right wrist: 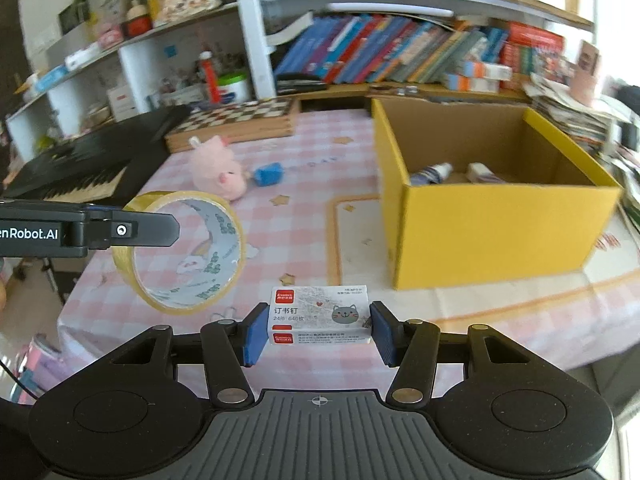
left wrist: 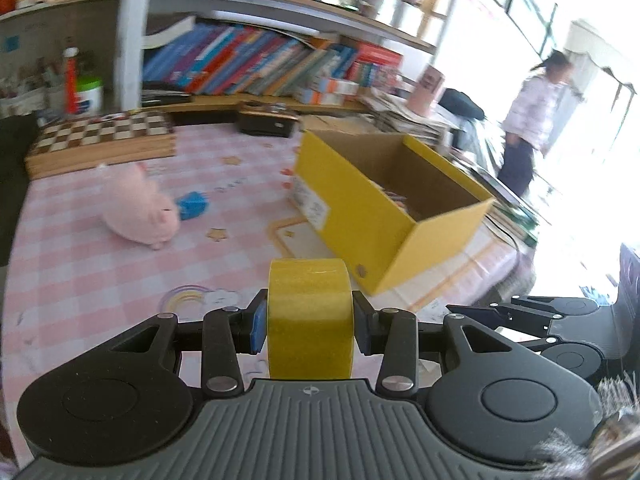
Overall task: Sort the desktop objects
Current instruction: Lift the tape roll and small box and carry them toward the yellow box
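My left gripper (left wrist: pixel 309 320) is shut on a roll of yellow tape (left wrist: pixel 310 316), held edge-on above the pink checked tablecloth (left wrist: pixel 100 280). The same tape roll (right wrist: pixel 180 252) shows at the left of the right wrist view, pinched by the left gripper's finger (right wrist: pixel 132 230). My right gripper (right wrist: pixel 318 326) is shut on a small white staple box (right wrist: pixel 320 314) with a grey cat picture. The open yellow cardboard box (left wrist: pixel 360 216) (right wrist: pixel 492 232) stands ahead and to the right of both grippers, with a small bottle (right wrist: pixel 432 174) and another small item inside.
A pink plush pig (right wrist: pixel 218 168) (left wrist: pixel 138 208) and a small blue object (right wrist: pixel 268 174) (left wrist: pixel 192 206) lie on the tablecloth. A chessboard box (right wrist: pixel 240 120) sits at the back, a keyboard (right wrist: pixel 80 164) at left. Bookshelves stand behind. A person (left wrist: pixel 528 120) stands at right.
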